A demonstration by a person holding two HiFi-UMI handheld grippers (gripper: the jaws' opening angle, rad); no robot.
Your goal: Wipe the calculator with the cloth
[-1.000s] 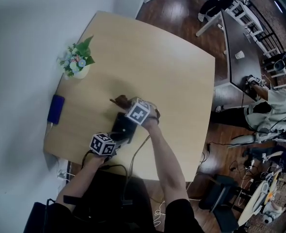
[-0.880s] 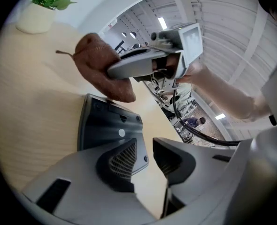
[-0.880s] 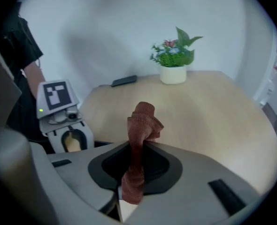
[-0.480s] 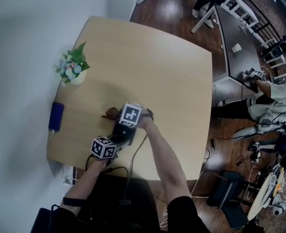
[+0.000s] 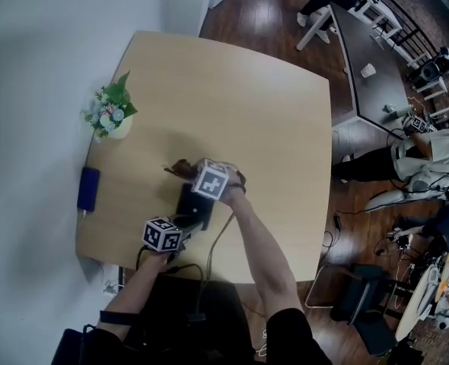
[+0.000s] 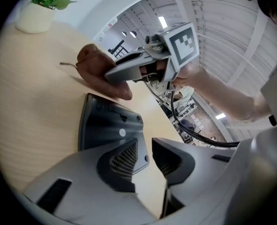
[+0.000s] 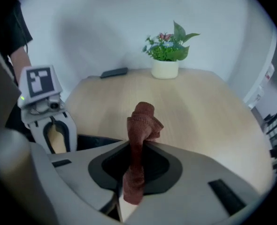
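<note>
The right gripper (image 7: 135,157) is clamped on the rust-brown cloth (image 7: 141,122), whose bunched end sticks out past the jaws. The left gripper (image 6: 148,154) stands narrow, and its jaws have just been closing. The near right corner of the dark calculator (image 6: 108,125) lies between them against the left pad. A strip of table still shows before the right pad, so this reads as bracing rather than pinching.

The calculator lies flat close to the near edge of the table (image 5: 247,112), with the left gripper at its near end. The cloth is at its far end, partly over the bare wood beyond; whether it presses on the calculator I cannot tell. At the far left stands a potted plant (image 5: 110,114), and a dark blue flat device (image 5: 88,188) lies at the left edge.

The wiping step looks under way. The next move calls for drawing the cloth back across the calculator toward its near end while the left gripper keeps it from sliding.

Against half a second ago, the right gripper sits slightly further right over the far end. The left one has not shifted.
</note>
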